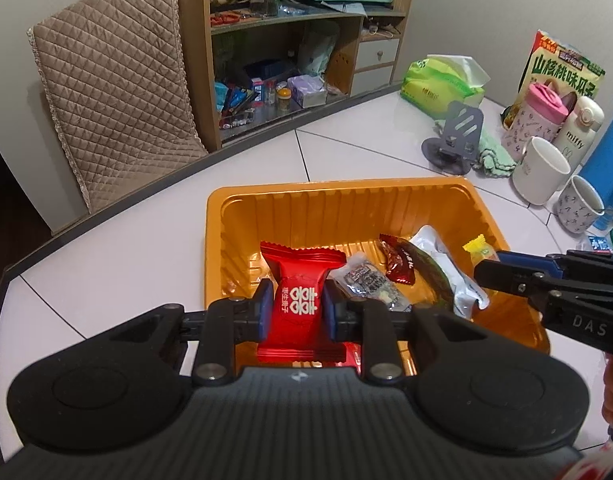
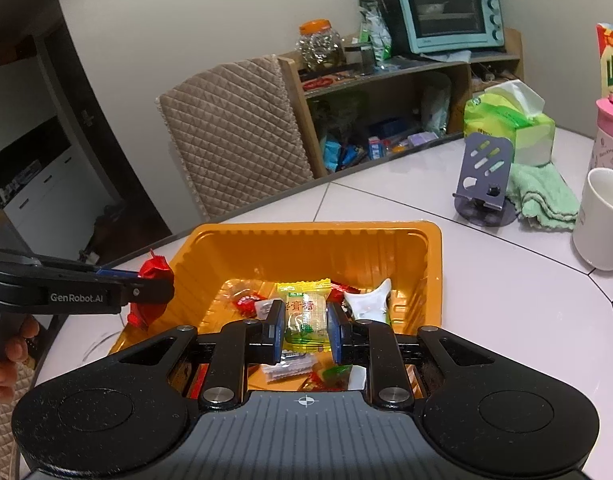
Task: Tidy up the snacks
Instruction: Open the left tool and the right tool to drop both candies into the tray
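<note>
Orange tray [image 1: 334, 204] holding mixed snack packets [image 1: 394, 266], left tongs [image 1: 296, 306] gripping red candy [image 1: 296, 280], right tongs [image 2: 306, 320] gripping yellow candy [image 2: 304, 308]

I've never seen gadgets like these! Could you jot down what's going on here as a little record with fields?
Setting: white table in a home
Container: orange tray with several wrapped snacks inside
Left gripper: shut on a red candy packet, above the tray
Right gripper: shut on a yellow candy packet, above the tray
Nearby: white mug, tissue pack, green cloth
</note>
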A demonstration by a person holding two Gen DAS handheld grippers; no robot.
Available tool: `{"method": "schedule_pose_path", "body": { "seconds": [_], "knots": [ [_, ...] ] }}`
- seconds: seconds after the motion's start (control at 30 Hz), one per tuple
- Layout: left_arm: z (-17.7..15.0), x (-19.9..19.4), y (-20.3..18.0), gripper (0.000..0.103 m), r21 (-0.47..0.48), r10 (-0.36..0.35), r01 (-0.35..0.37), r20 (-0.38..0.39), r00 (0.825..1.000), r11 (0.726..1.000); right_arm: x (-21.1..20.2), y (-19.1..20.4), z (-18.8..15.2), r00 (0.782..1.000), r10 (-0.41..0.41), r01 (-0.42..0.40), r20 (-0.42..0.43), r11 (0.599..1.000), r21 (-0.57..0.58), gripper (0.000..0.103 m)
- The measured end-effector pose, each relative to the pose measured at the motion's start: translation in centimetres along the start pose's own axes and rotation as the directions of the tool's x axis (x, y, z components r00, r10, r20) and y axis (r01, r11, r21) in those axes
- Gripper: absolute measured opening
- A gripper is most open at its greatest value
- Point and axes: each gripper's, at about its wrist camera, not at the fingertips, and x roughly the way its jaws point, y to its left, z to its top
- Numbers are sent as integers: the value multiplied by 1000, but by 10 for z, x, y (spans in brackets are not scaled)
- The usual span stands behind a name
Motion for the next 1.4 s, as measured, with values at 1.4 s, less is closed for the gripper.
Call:
{"method": "schedule_pose_path", "body": {
  "seconds": [1.4],
  "knots": [
    [-9,2,9,41,-52,-19,18,-15,1000,999,20,8,-12,990,111,-104,-87,991,81,28]
  ]
}}
